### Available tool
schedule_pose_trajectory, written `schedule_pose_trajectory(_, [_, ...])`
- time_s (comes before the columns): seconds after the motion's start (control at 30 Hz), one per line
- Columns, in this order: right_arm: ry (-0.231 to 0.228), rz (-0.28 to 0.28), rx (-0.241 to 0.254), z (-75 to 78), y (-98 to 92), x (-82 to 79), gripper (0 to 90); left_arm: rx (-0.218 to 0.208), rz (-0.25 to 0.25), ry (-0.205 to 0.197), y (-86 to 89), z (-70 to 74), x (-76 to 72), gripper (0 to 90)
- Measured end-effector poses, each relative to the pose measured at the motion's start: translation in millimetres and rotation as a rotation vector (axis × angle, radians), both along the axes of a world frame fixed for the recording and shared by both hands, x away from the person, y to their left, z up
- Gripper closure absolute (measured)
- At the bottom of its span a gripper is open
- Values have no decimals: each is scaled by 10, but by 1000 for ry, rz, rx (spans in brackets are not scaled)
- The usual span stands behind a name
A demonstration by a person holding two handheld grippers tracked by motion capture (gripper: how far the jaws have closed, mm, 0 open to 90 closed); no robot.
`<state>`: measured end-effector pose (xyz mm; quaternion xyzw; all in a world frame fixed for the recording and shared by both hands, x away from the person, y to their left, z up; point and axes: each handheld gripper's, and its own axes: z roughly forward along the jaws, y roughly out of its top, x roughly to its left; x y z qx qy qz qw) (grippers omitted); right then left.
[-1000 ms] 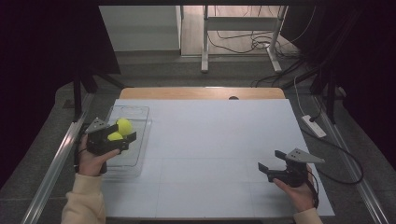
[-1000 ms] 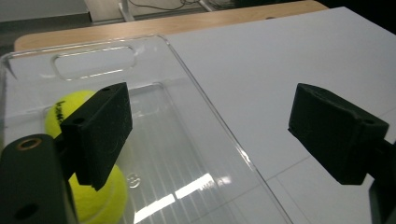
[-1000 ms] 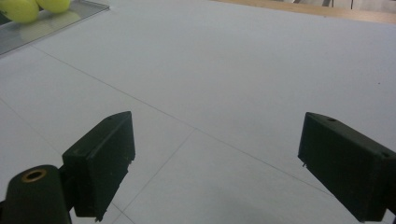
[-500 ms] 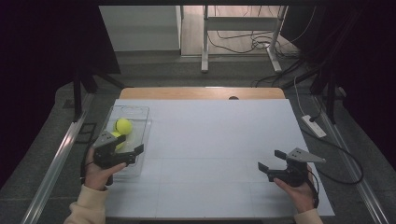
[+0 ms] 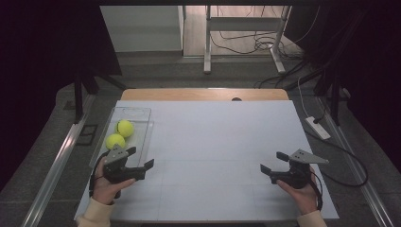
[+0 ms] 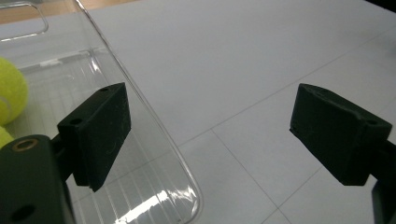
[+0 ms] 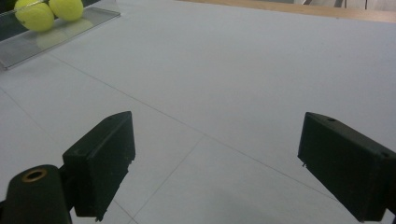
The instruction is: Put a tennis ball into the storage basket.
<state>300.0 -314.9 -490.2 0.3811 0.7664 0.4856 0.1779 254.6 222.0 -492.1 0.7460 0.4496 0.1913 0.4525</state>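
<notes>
Two yellow tennis balls point(image 5: 125, 127) point(image 5: 115, 141) lie side by side in a clear plastic tray point(image 5: 142, 113) at the table's left. My left gripper point(image 5: 140, 157) hovers at the tray's near end, just short of the nearer ball. Its jaws are open, have just been opening a little further, and have nothing between them. In the left gripper view the tray's rounded corner point(image 6: 187, 186) runs between the jaws of my left gripper point(image 6: 210, 135), and a ball point(image 6: 9, 91) peeks in at the left edge. My right gripper point(image 5: 271, 161) rests open and empty near the front right.
The white table top point(image 5: 213, 142) stretches between the two hands, with a wooden strip point(image 5: 203, 94) along its far edge. A power strip point(image 5: 318, 127) and cables lie on the floor beyond the right edge. In the right gripper view the tray point(image 7: 46, 39) sits far off at the upper left.
My left gripper has drawn back from over the balls toward the person and sunk lower, uncovering the nearer ball. The right gripper has stayed put.
</notes>
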Motion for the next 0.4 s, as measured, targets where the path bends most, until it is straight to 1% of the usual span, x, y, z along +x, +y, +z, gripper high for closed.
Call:
schedule_pose_trajectory(0.13, [3, 1, 0, -3, 7, 2, 110, 8, -1, 3, -22, -18, 15, 133])
schedule_pose_trajectory(0.27, [4, 0, -4, -6, 11, 0, 110, 7, 0, -5, -31, -7, 25, 134])
schedule_pose_trajectory(0.37, [5, -2, -5, -6, 10, -5, 108, 16, 0, -12, -37, 0, 28, 134])
schedule_pose_trajectory(0.4, [5, -1, -3, -7, 8, -6, 108, 12, 1, -15, -40, 1, 27, 133])
